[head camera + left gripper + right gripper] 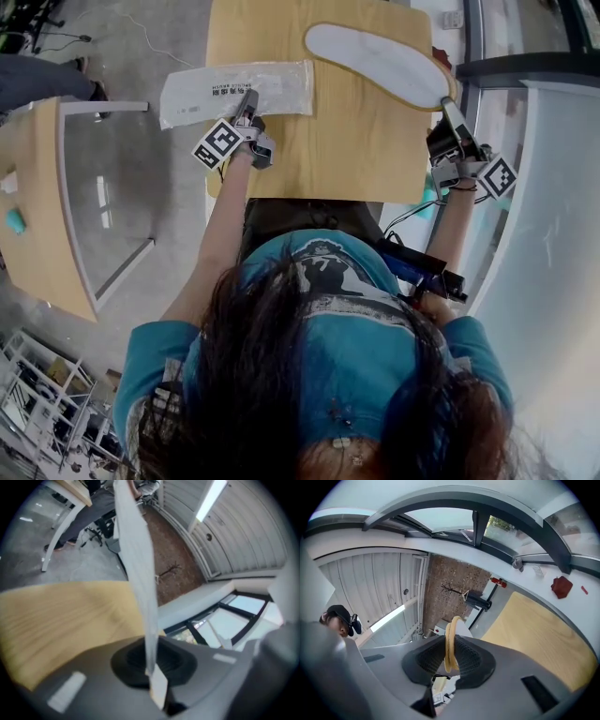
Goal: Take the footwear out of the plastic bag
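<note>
Though apart, side table (36,234) near bag (234,91)

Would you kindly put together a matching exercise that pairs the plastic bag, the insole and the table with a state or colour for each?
Things:
1. plastic bag
2. insole
3. table

States or colours:
a. light wood
b. clamped in the right gripper
c. clamped in the left gripper

Pairs: 1-c, 2-b, 3-a
</note>
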### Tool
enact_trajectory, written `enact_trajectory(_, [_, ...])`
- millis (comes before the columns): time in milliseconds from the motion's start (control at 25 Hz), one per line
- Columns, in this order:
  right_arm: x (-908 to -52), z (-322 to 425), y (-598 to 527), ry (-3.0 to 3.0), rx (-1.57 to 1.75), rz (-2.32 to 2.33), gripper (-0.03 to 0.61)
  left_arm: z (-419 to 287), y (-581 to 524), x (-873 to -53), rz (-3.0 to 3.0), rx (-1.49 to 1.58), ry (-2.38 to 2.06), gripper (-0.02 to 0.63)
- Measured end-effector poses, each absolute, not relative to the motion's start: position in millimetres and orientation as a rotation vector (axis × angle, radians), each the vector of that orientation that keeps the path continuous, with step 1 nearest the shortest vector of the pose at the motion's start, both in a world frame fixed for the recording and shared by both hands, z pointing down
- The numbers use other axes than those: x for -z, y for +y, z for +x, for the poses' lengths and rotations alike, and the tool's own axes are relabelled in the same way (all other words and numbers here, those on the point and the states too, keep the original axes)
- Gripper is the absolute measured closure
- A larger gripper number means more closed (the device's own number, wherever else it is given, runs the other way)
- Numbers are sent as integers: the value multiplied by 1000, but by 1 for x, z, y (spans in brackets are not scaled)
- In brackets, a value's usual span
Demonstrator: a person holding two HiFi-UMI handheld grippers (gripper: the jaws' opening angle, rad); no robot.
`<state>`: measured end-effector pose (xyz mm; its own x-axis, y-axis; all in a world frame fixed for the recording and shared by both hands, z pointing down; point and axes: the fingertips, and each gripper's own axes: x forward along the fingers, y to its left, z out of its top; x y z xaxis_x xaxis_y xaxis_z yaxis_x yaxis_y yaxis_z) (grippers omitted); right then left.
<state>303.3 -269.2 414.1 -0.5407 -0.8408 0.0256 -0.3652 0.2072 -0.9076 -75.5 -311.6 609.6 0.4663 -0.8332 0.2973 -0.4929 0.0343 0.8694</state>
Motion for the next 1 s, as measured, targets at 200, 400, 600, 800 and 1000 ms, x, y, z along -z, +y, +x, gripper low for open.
enact_trajectory(200, [-379,266,-288,1980,1274,-868,513,-30,-313,-624,1594,362,-1088,615])
enact_trajectory(400, [-378,220,-306,1950,1333,-707,513,18,-320,-635,1520,399,-1021,615])
enact_trajectory(600, [-438,185,-314,1855,1507,-762,514,53,-320,-639,1488,408,-983,615])
enact_trajectory(800, [-517,181,-304,1697,1695,-969,512,55,-320,-645,1411,411,-1015,615])
enact_trajectory(1000, [-570,188,-287,1669,1812,-1188,512,55,-319,-653,1335,403,-1004,615])
